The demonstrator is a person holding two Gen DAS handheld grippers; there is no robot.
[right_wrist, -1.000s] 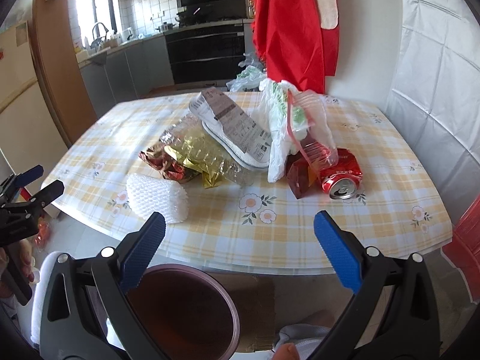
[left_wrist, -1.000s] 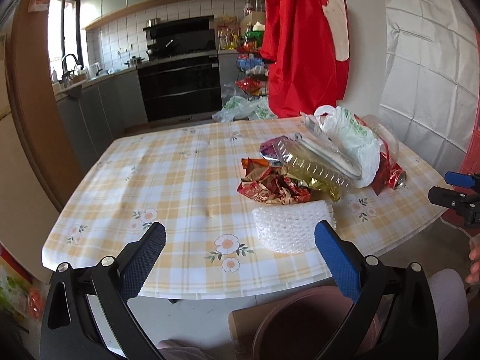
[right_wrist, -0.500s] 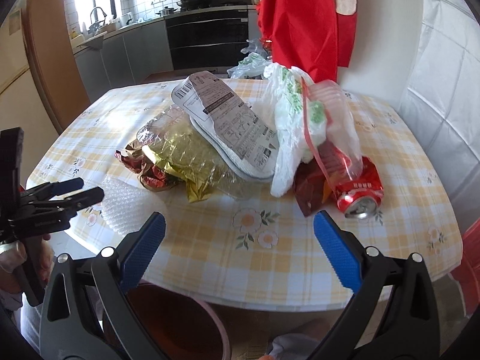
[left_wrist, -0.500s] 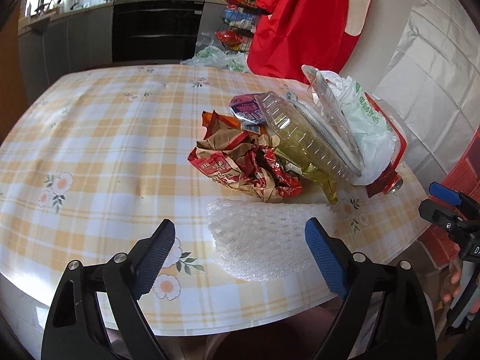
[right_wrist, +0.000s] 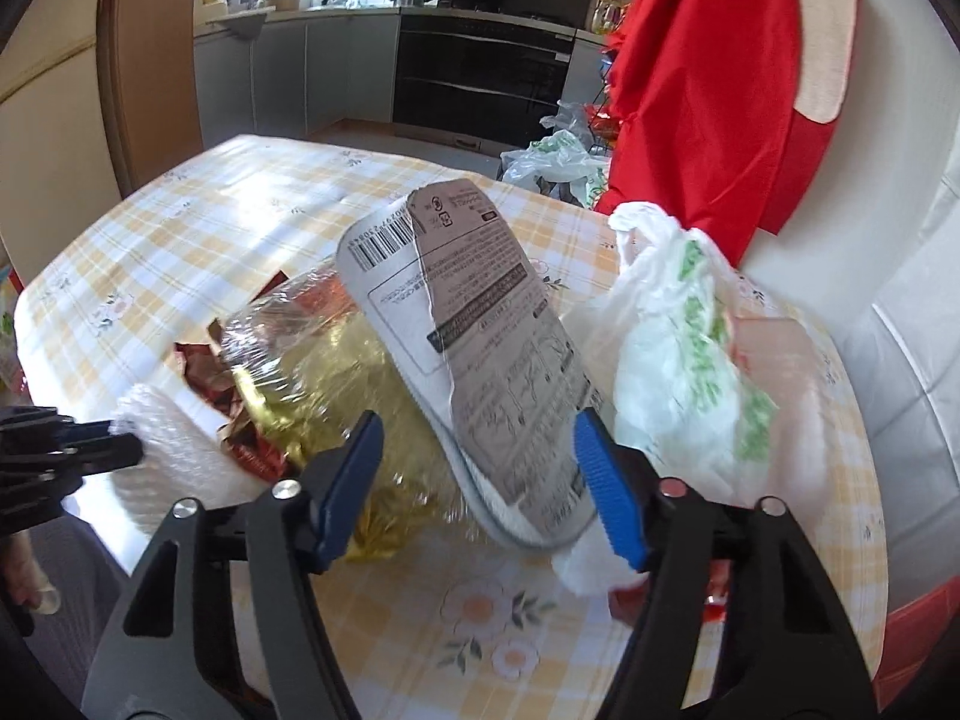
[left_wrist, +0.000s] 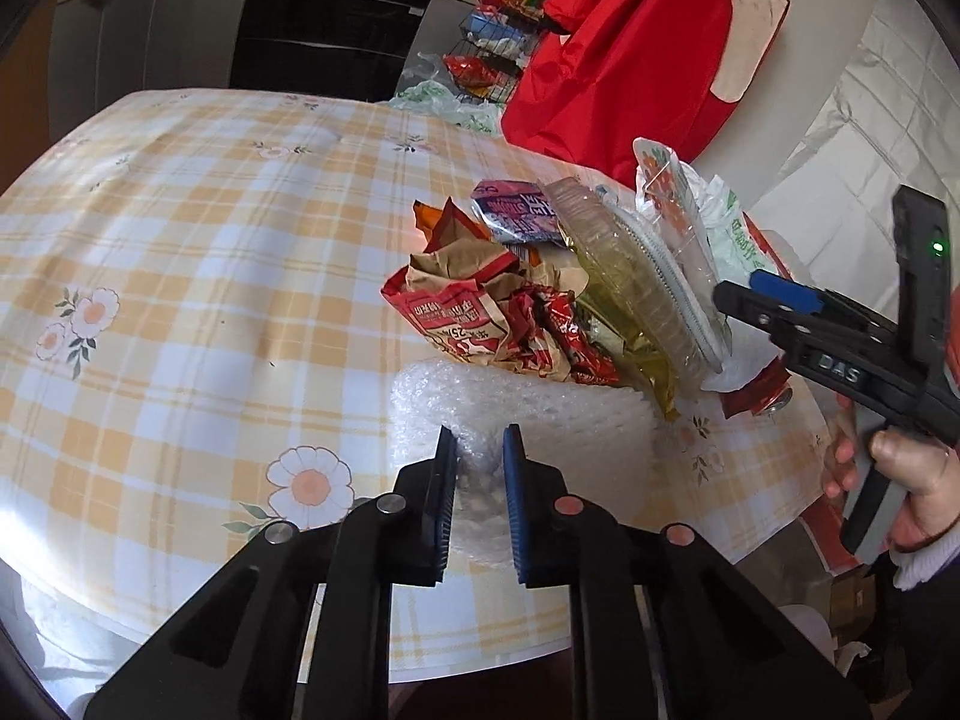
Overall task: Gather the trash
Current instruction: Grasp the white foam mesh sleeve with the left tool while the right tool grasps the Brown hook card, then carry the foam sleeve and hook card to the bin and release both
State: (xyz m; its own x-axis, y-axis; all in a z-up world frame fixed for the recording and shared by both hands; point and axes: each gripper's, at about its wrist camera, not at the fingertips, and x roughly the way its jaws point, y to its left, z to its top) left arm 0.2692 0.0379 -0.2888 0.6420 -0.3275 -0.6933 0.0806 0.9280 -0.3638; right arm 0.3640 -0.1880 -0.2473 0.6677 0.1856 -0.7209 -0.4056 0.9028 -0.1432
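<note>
A pile of trash lies on the checked tablecloth (left_wrist: 180,312). My left gripper (left_wrist: 479,441) is shut on the near edge of a white foam net wrap (left_wrist: 540,420), which also shows in the right wrist view (right_wrist: 174,438). Behind it lie crumpled red wrappers (left_wrist: 480,312), a clear plastic tray with gold foil (left_wrist: 630,282) and a white plastic bag (left_wrist: 732,240). My right gripper (right_wrist: 477,450) is open, its fingers either side of the tray with its printed label (right_wrist: 480,324). The white bag (right_wrist: 678,348) sits to its right.
A red garment (right_wrist: 720,78) hangs behind the table on the right. Kitchen counters and a black oven (right_wrist: 480,78) stand at the back. The table's front edge (left_wrist: 480,654) is close below both grippers. A red can (left_wrist: 774,390) lies under the bag.
My left gripper has moved forward and closed on the foam net wrap. My right gripper has moved in over the table, partly closed, and now straddles the plastic tray.
</note>
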